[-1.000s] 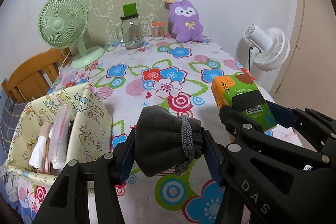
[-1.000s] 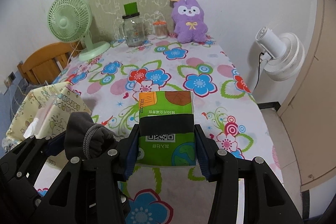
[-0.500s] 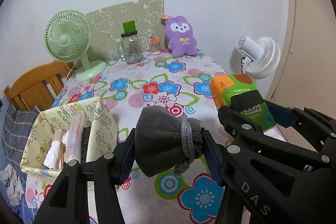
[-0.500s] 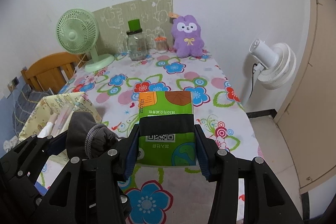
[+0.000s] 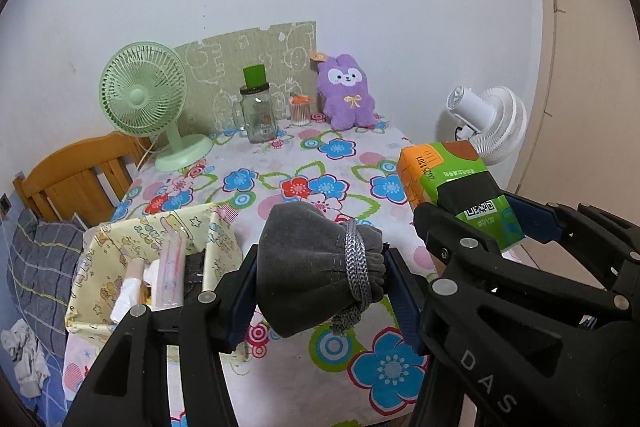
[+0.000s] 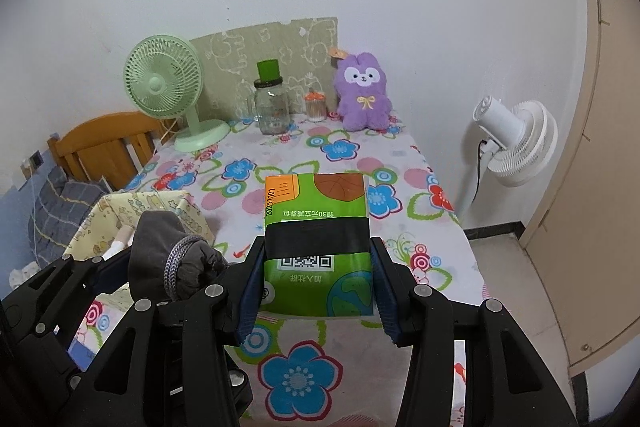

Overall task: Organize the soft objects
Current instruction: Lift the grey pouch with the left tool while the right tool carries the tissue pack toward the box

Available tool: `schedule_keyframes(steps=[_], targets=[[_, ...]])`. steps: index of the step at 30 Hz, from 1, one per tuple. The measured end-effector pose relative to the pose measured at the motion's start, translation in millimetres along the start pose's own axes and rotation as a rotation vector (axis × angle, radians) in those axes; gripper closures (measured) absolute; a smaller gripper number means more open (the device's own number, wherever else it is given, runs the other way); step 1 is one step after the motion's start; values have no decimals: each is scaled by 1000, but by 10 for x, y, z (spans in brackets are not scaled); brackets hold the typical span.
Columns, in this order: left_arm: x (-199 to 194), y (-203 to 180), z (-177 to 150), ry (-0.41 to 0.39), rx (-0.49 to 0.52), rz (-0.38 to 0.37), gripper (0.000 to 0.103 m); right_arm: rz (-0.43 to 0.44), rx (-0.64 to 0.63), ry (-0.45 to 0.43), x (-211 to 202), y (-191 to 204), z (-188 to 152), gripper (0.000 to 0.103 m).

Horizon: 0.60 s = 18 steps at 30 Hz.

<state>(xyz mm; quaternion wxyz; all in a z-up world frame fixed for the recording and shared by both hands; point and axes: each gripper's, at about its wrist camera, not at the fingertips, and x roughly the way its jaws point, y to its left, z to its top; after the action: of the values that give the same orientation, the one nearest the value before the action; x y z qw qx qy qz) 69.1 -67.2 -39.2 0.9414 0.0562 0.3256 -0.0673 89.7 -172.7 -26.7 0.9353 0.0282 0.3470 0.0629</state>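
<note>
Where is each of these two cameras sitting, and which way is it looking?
Left wrist view: on the left gripper, looking along its fingers, which clamp a grey pouch; the right gripper shows beside it.
Right wrist view: on the right gripper, which clamps a green tissue pack, aimed down the flowered table; the left gripper shows at lower left.
Shared: pouch, pack, yellow storage box, green fan, glass jar, purple plush, white fan. No hand shows.
</note>
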Motion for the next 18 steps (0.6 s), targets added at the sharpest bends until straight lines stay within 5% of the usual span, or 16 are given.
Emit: schedule_keyframes(steps=[18], targets=[[-97, 500, 7, -26, -11, 33, 42, 54, -20, -16, 9, 488, 102, 51]])
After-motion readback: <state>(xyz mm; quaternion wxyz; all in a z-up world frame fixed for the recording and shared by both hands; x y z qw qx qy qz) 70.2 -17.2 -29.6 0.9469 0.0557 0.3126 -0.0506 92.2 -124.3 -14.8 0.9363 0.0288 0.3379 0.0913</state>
